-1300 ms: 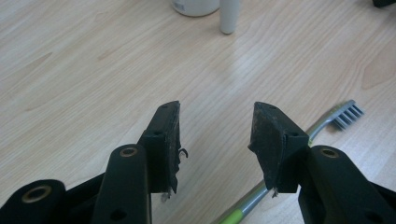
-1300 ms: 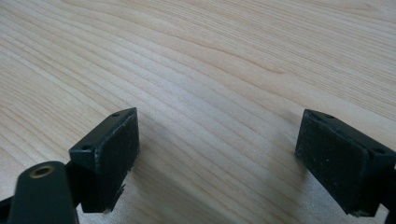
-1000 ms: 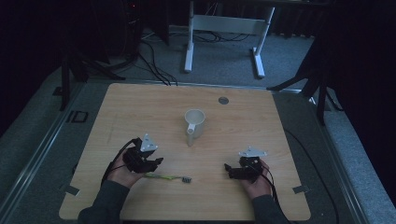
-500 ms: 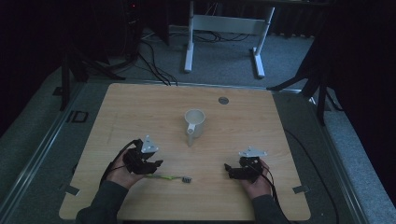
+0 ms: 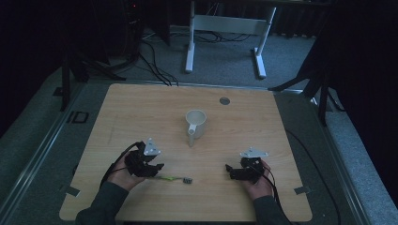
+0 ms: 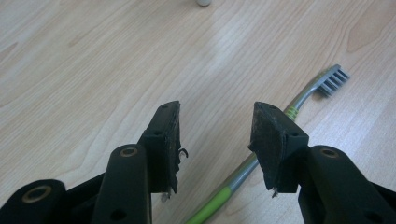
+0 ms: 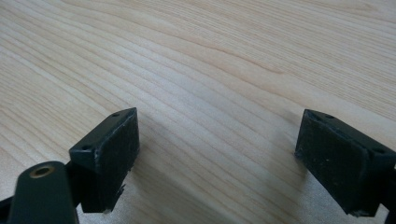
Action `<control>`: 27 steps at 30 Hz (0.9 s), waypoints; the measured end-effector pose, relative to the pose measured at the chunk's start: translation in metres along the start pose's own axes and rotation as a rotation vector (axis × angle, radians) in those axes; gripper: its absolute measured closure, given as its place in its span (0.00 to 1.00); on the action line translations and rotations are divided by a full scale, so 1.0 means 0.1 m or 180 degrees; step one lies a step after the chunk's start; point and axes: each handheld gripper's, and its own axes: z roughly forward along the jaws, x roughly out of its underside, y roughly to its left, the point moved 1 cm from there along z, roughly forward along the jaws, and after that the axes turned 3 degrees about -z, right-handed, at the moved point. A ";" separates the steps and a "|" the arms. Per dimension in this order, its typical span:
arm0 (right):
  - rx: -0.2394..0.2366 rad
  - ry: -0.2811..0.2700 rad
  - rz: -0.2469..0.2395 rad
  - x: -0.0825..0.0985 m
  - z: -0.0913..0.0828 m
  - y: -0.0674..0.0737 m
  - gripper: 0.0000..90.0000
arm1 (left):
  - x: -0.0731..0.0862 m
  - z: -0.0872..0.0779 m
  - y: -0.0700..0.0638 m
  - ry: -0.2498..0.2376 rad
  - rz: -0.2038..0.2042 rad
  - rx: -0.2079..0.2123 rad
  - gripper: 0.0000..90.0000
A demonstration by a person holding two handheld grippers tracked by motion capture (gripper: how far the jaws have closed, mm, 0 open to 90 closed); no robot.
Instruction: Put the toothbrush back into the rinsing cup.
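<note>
the wooden table is carrying a white mug near its centre, standing upright with its handle pointing toward the person. a small round grey disc is sitting flush in the tabletop beyond the mug, well apart from it.

the left gripper is resting low over the near left part of the table, held in the person's left hand. in the left gripper view its jaws are standing moderately apart and are gripping nothing; bare wood is showing in the gap between them. the grey three-cornered plate is sitting on top of this gripper.

a toothbrush with a grey and green handle is lying flat on the table. in the left gripper view its handle is passing under the right-hand jaw, and its grey bristle head is pointing away beyond the jaw tips. in the high view the toothbrush is lying just beside the left gripper, its head pointing toward the middle of the table, near the front edge and well apart from the mug.

the right gripper is resting over the near right part of the table, held in the person's right hand, with its jaws pointing toward the left gripper. in the right gripper view its jaws are standing wide apart over bare wood and are gripping nothing.

the two grippers are sitting well apart, with the toothbrush head between them.
</note>
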 end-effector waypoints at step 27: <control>-0.0001 0.0002 0.0001 0.00 0.00 0.00 0.15 | 0.01 0.05 -0.06 0.0164 0.0128 0.0131 0.61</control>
